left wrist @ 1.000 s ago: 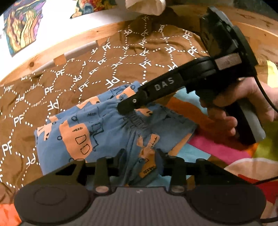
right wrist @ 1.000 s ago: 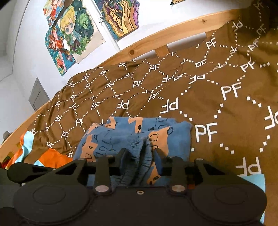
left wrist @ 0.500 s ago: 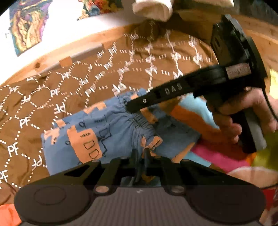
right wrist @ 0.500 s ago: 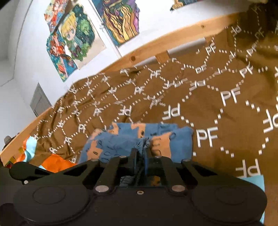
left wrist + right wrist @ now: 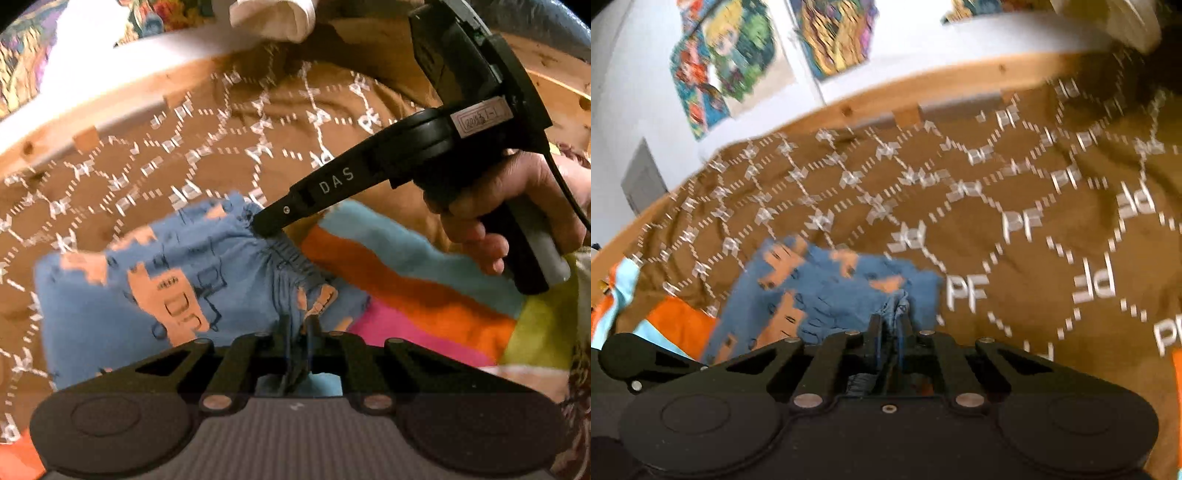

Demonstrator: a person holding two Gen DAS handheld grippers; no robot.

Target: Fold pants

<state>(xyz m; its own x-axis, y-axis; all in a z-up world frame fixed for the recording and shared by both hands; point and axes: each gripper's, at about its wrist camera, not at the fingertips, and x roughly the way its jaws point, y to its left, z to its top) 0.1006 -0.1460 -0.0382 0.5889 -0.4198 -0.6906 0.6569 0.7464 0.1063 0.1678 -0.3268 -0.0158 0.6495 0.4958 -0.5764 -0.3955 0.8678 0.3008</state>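
On the brown patterned bedspread point(image 5: 1015, 192), beside a striped blanket point(image 5: 406, 280) and below the wooden bed rail point(image 5: 923, 88), nothing blocks my left claw point(image 5: 297, 325) or right claw point(image 5: 264, 227), both now clenched on the blue pants' point(image 5: 122, 295) gathered waistband, having stood spread a second ago.

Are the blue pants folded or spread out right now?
Folded. The blue pants lie as a compact block on the brown blanket, no legs trailing; both grippers' jaws pinch the gathered waistband edge.

Left gripper point(image 5: 297, 325) jaws clamped; right gripper point(image 5: 889, 325) jaws clamped.
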